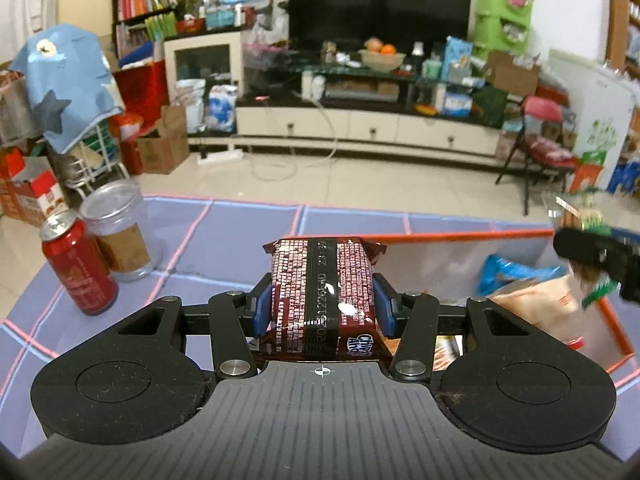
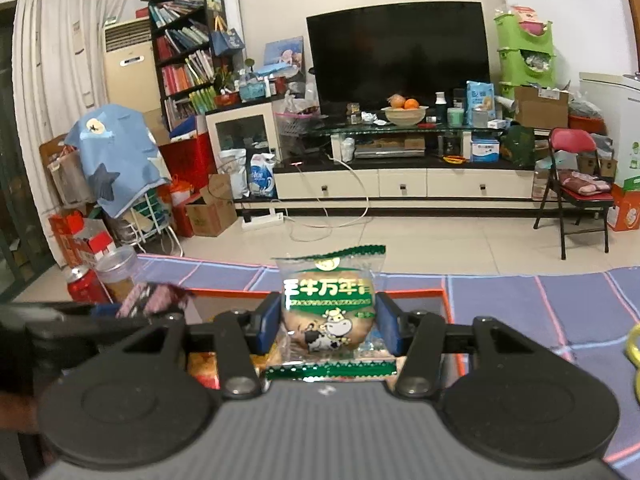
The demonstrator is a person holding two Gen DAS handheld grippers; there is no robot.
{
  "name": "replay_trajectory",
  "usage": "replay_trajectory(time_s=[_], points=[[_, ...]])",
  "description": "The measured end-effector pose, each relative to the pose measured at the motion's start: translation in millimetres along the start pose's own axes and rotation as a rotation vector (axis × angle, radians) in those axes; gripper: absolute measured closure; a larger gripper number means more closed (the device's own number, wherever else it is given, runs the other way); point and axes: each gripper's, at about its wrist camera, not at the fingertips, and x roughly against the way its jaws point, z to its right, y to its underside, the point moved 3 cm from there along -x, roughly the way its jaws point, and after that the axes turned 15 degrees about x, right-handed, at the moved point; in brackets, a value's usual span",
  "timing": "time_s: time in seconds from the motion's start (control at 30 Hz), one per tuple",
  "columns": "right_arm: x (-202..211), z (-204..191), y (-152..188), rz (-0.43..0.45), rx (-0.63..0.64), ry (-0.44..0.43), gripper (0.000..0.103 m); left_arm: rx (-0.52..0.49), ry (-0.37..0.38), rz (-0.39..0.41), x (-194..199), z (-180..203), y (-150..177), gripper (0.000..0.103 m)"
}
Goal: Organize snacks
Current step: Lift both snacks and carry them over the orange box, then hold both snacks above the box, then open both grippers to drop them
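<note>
My left gripper point(image 1: 323, 307) is shut on a dark brown cookie packet point(image 1: 324, 292) and holds it above the orange-rimmed box point(image 1: 460, 235). My right gripper point(image 2: 328, 326) is shut on a clear green-trimmed cake packet with a cow picture point(image 2: 329, 312), also above the box point(image 2: 400, 291). The right gripper with its packet shows blurred at the right edge of the left wrist view point(image 1: 592, 260). The left gripper's packet shows blurred in the right wrist view point(image 2: 154, 300). Other snack bags lie in the box, a blue one point(image 1: 512, 274) and a tan one point(image 1: 548, 304).
A red drink can point(image 1: 78, 264) and a clear jar point(image 1: 118, 228) stand on the blue checked tablecloth point(image 1: 240, 232) at the left. A yellow ring point(image 2: 634, 346) lies at the table's right. Beyond the table are floor, TV cabinet and a red folding chair point(image 2: 576, 196).
</note>
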Motion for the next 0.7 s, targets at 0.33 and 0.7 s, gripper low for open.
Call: replay_trajectory(time_s=[0.33, 0.7], points=[[-14.0, -19.9, 5.7, -0.032, 0.067, -0.001, 0.049, -0.039, -0.031, 0.012, -0.9, 14.4, 7.2, 0.083], [-8.9, -19.0, 8.7, -0.049, 0.065, -0.001, 0.049, -0.045, -0.025, 0.0, 0.0, 18.9, 10.2, 0.083]])
